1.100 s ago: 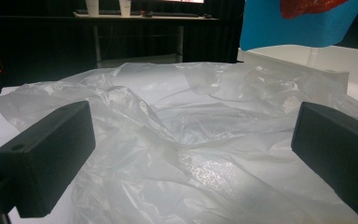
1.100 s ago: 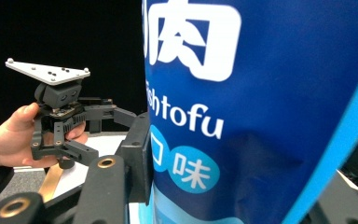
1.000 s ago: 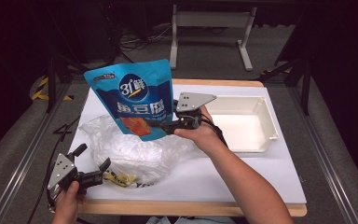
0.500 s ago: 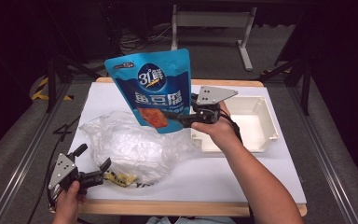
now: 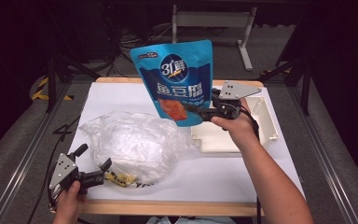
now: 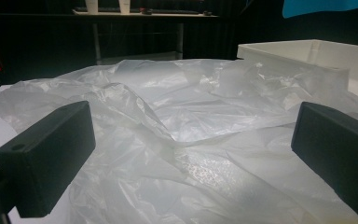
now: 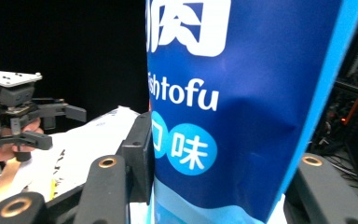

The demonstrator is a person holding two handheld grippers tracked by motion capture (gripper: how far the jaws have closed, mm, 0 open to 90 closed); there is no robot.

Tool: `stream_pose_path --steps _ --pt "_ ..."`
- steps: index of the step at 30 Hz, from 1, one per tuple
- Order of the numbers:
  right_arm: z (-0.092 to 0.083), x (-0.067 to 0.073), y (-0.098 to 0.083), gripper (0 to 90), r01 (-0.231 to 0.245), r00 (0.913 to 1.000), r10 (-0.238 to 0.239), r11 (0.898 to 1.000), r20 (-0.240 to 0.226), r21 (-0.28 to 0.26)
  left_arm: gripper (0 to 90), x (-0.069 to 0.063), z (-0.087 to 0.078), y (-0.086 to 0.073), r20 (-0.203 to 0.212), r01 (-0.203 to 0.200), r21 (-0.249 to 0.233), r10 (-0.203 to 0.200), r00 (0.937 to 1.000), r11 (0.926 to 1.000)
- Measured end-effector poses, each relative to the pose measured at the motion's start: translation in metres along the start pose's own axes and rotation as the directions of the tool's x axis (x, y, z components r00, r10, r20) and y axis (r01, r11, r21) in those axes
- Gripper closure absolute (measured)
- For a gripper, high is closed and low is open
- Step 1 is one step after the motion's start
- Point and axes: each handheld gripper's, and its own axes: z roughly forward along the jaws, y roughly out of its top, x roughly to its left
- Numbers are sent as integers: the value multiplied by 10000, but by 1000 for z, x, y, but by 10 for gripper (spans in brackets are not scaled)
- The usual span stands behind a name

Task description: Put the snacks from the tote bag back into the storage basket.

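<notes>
A blue snack pouch (image 5: 179, 79) with white print hangs upright in the air above the table's middle. My right gripper (image 5: 192, 112) is shut on its lower edge, just left of the white tray (image 5: 266, 116). In the right gripper view the pouch (image 7: 242, 93) stands between my jaws, which are pressed to both its sides. A crumpled clear plastic bag (image 5: 130, 144) lies on the white table (image 5: 214, 172). My left gripper (image 5: 94, 157) is open at the bag's near left edge. In the left gripper view the bag (image 6: 182, 116) spreads out ahead of the wide-apart jaws.
The white tray (image 6: 307, 56) sits beyond the plastic bag at the right. A yellow-and-black printed piece (image 5: 121, 178) shows under the bag's near edge. Metal rails run along both sides of the table, and a table frame stands on the dark floor behind.
My right gripper has carried the pouch to the right, toward the tray, and a little higher. The left gripper has stayed where it was.
</notes>
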Motion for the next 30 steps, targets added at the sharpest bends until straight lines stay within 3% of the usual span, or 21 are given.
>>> stream_pose_path --steps 12,30 --pt "-36 -21 -7 517 -269 9955 280 9996 904 -131 2 0 0 0 12 -29 143 28 10000 9999" --pt "-88 -52 -27 517 -647 9768 706 9973 2023 -360 2 -1 0 -1 -17 -49 248 49 10000 9997"
